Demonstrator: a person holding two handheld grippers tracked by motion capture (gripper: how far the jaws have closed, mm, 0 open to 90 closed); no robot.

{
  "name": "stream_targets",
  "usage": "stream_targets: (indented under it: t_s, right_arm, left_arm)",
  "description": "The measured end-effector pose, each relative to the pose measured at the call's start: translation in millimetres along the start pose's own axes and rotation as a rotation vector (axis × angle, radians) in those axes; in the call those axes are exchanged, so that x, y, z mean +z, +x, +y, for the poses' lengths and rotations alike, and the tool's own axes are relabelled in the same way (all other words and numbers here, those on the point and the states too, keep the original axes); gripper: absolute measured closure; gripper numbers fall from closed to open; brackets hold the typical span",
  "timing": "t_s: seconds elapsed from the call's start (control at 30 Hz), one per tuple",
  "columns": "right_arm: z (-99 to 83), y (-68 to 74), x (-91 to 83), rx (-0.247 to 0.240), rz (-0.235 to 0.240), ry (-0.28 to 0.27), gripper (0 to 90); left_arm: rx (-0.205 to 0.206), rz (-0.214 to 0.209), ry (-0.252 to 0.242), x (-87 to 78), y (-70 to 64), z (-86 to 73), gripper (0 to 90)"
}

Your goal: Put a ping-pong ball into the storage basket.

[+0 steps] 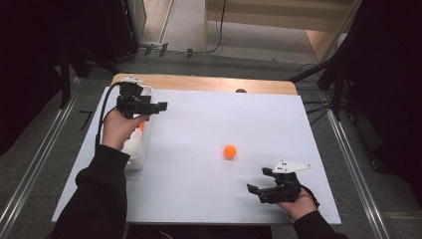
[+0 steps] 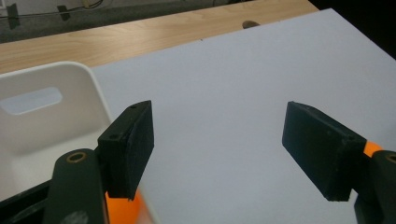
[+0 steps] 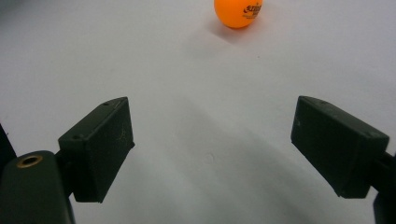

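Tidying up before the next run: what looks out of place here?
One small orange ball lies loose on the white tabletop, apart from the white plastic bin at the left edge, which already holds orange balls.

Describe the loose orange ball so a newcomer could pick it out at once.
Start at the white sheet covering the table. The orange ball lies on it right of centre, ahead of the open right gripper. Unlike the balls in the white bin, it sits alone.

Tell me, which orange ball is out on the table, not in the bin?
The orange ball lying alone on the white table, ahead of the right gripper. The other orange ball sits inside the white bin.
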State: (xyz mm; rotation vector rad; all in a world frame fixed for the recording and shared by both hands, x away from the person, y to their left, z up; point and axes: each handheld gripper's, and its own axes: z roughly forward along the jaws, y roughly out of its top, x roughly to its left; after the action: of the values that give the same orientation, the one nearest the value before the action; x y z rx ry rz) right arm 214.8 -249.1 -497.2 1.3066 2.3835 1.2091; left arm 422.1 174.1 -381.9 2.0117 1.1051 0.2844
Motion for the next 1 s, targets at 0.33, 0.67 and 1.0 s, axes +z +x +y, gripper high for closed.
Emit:
stream_targets:
  t_s: [0.33, 0.67, 1.0]
  right_arm:
    - [1.5, 0.7, 1.1, -0.007, 0.005, -0.004, 11.6]
    - [1.0, 0.2, 0.9, -0.009, 0.006, -0.007, 11.6]
    - [0.5, 0.1, 0.5, -0.009, 0.003, -0.006, 11.6]
  left_arm:
    - [0.048, -0.069, 0.001, 5.5, -18.9, 1.0, 25.3]
    - [0.075, -0.147, -0.011, 9.2, -37.0, 3.3, 25.3]
    - [0.129, -0.219, -0.022, 15.1, -54.5, 2.8, 23.1]
